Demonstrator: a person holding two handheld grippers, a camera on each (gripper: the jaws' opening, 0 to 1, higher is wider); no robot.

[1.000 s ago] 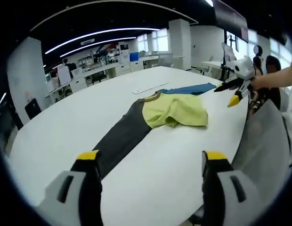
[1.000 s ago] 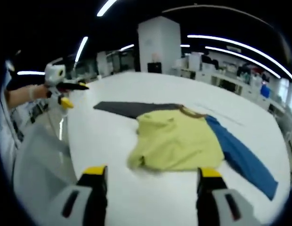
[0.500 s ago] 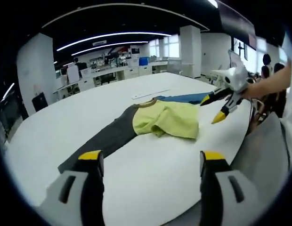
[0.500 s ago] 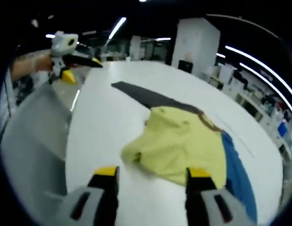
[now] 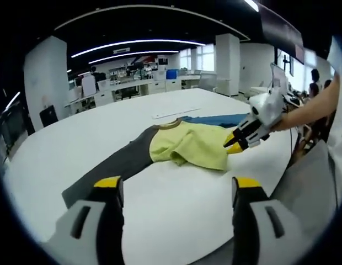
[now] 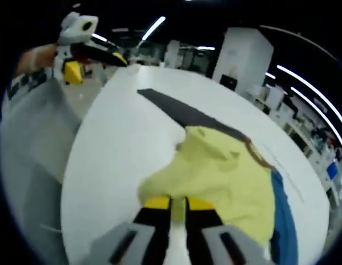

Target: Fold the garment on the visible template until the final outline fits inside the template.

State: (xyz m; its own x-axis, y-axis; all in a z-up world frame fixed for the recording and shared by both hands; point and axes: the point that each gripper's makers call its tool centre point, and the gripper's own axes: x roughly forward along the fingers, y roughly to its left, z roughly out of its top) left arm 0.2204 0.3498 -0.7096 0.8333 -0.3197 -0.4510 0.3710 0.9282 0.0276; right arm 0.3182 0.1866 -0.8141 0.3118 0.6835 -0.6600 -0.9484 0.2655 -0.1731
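Observation:
The garment lies flat on the white table point(image 5: 176, 215): a yellow body point(image 5: 187, 146), a dark grey sleeve point(image 5: 113, 168) toward me and a blue sleeve point(image 5: 215, 118) beyond. My left gripper point(image 5: 176, 185) hangs open above the table's near edge, short of the grey sleeve's end. My right gripper point(image 5: 235, 144), held by a hand, has its tips at the yellow body's near corner. In the right gripper view its jaws point(image 6: 178, 203) are nearly together on the yellow hem point(image 6: 160, 185). The left gripper point(image 6: 96, 63) shows open at the upper left there.
A thin white strip point(image 5: 168, 114) lies on the table behind the collar. A grey panel point(image 5: 309, 182) stands along the table edge by the person. Desks, pillars and people fill the room behind. Bare tabletop point(image 6: 116, 138) surrounds the garment.
My right gripper has come down to the yellow body's corner and its jaws have gone from wide open to nearly together on the hem. The left gripper stayed open.

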